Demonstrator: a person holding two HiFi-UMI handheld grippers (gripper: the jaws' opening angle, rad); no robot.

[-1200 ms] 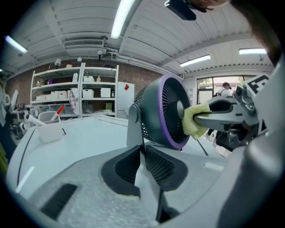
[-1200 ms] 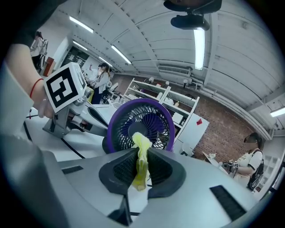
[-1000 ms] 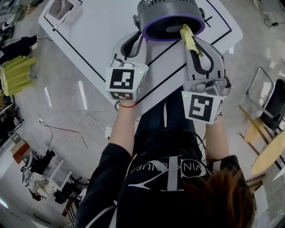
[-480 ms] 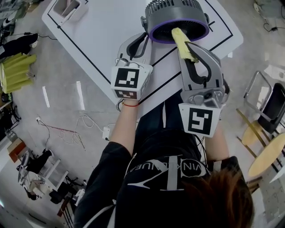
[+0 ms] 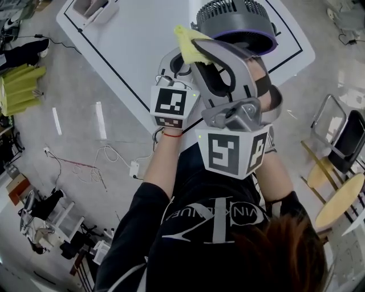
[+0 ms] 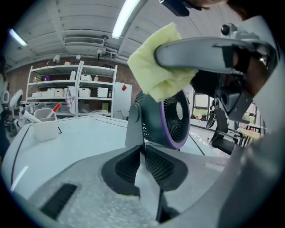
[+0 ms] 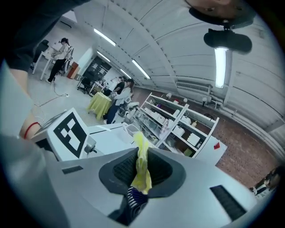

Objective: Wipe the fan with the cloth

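The grey fan (image 5: 236, 23) with a purple rim stands on the white table (image 5: 137, 51). In the left gripper view the fan (image 6: 171, 118) faces right. My left gripper (image 6: 142, 149) is shut on its grey upright stand (image 6: 135, 129). My right gripper (image 5: 197, 48) is raised in front of the fan and above the left gripper (image 5: 171, 65), and is shut on the yellow cloth (image 5: 187, 41). The cloth (image 7: 142, 171) hangs pinched between the pads in the right gripper view. From the left gripper view the cloth (image 6: 156, 67) is bunched above the fan, apart from it.
A white bin (image 5: 94, 8) sits at the table's far left corner. Black lines mark the tabletop. Chairs (image 5: 342, 142) stand to the right. Cables (image 5: 97, 165) lie on the floor to the left. Shelves (image 6: 71, 89) line the far wall.
The right gripper lifted the cloth off the fan's front rim and swung it up and left, over the left gripper. The left gripper kept its hold on the stand.
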